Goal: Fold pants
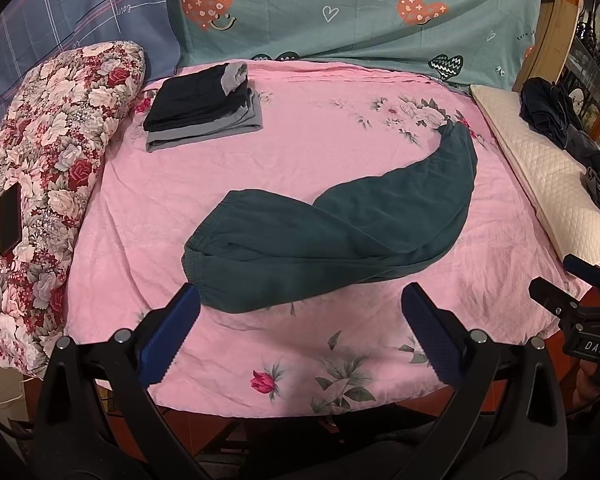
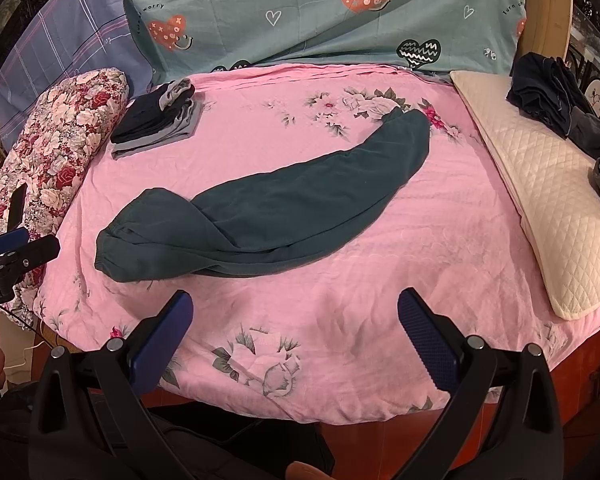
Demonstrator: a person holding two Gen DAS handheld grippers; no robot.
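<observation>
Dark teal pants (image 1: 340, 232) lie on the pink floral bedspread (image 1: 300, 152), folded lengthwise with one leg over the other. The elastic waistband is at the near left and the cuffs at the far right. My left gripper (image 1: 300, 300) is open just short of the waistband, its left finger beside the waistband corner. In the right wrist view the same pants (image 2: 268, 216) stretch across the middle of the bed, and my right gripper (image 2: 294, 306) is open, a short way in front of them, holding nothing.
A stack of folded dark and grey clothes (image 1: 202, 108) sits at the far left. A floral quilt roll (image 1: 40, 184) with a phone (image 1: 10, 220) on it lies left. A cream quilted pillow (image 2: 540, 208) with unfolded dark clothes (image 2: 548, 92) lies right.
</observation>
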